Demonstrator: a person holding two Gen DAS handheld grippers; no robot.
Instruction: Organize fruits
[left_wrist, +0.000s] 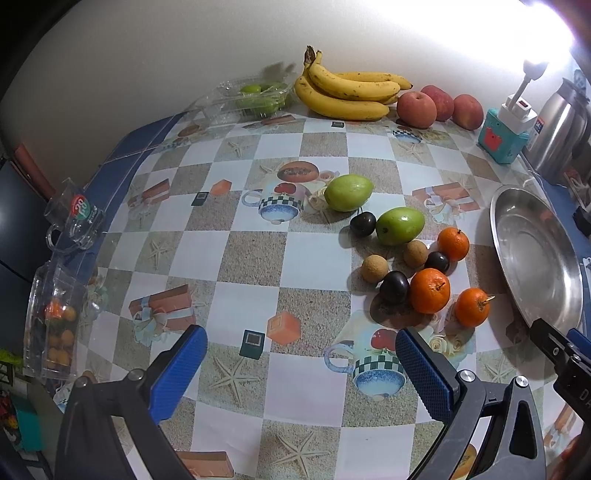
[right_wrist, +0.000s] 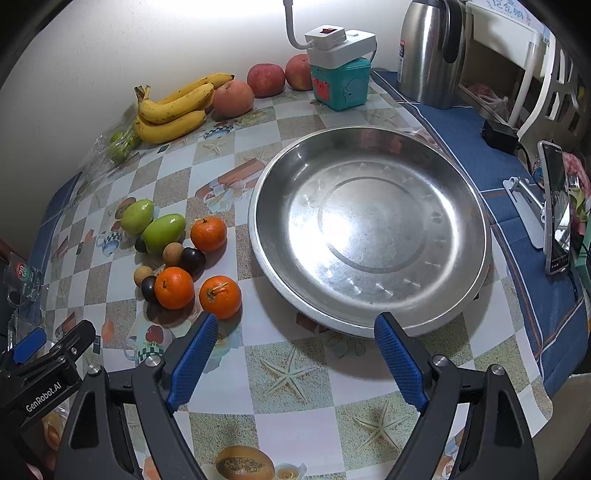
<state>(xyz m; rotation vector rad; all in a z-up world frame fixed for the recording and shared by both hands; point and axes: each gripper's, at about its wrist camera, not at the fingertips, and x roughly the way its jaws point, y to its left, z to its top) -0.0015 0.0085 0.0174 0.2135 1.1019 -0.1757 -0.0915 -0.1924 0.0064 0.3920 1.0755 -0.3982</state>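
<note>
Here, both tools (left_wrist: 299, 354) (right_wrist: 295, 347) gape over bare tablecloth (right_wrist: 295, 373) beside the pan (right_wrist: 369, 325).

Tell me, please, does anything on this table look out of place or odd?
Nothing is spilled or damaged. The small fruits lie loose on the tablecloth beside the metal plate, which holds nothing. One orange has a small stick in its top.

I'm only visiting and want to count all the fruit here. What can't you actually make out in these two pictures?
- Green fruit in the clear clamshell box: left wrist view; crinkled plastic hides the number and kind.
- Small orange fruit in the clear tray: left wrist view, at the picture's edge, blurred behind plastic.
- Third apple: seen in the left wrist view; in the right wrist view the teal box covers that spot.
- Phone screen: right wrist view, too small to read.
</note>
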